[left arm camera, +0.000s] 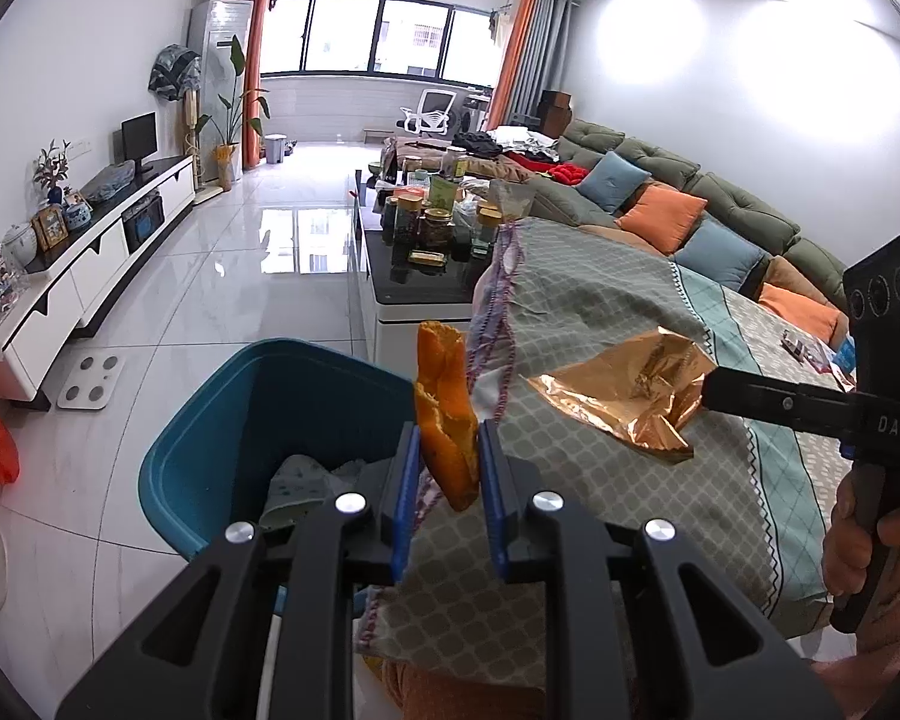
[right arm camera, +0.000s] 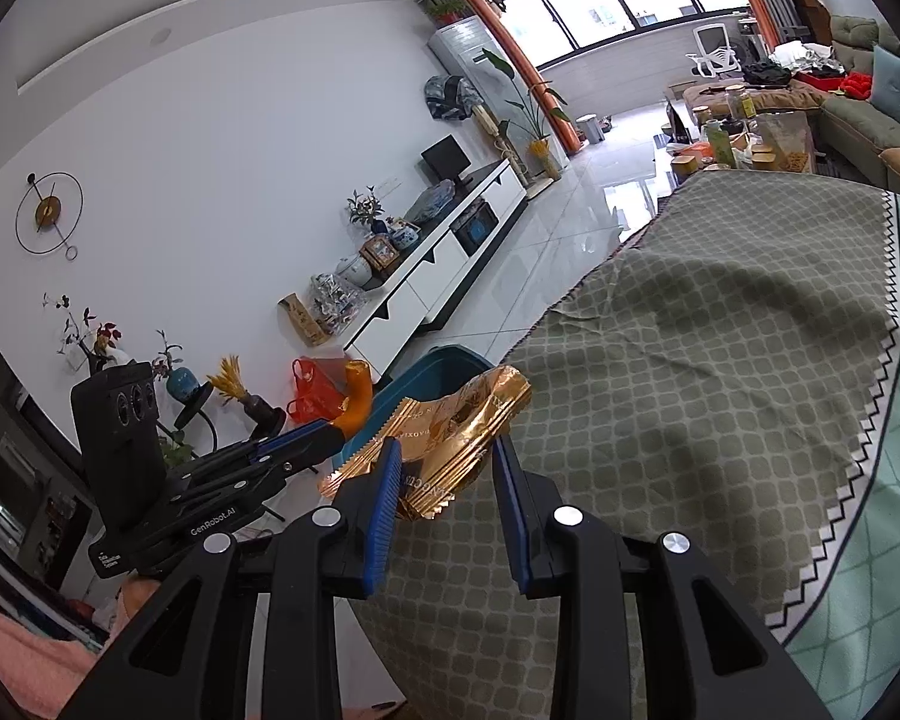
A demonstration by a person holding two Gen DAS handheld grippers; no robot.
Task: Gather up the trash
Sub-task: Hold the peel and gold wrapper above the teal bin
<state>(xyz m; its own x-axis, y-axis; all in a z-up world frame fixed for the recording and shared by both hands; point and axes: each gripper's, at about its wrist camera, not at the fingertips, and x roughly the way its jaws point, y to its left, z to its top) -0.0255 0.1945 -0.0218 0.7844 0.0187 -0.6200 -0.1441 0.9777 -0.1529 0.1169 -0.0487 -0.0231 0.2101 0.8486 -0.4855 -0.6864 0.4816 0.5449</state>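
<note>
- The left gripper was clamped on a piece of orange peel, pinched between its blue pads and standing upright above them.
- The peel was held above the near edge of a blue bin standing on the white tiled floor.
- The right gripper was closed on a crumpled gold foil wrapper, gripped at its lower part.
- The wrapper was held over a patterned green cloth, near the cloth's edge beside the bin.
- Crumpled material lay inside the bin.
- A hand gripped the right gripper's handle.
</note>
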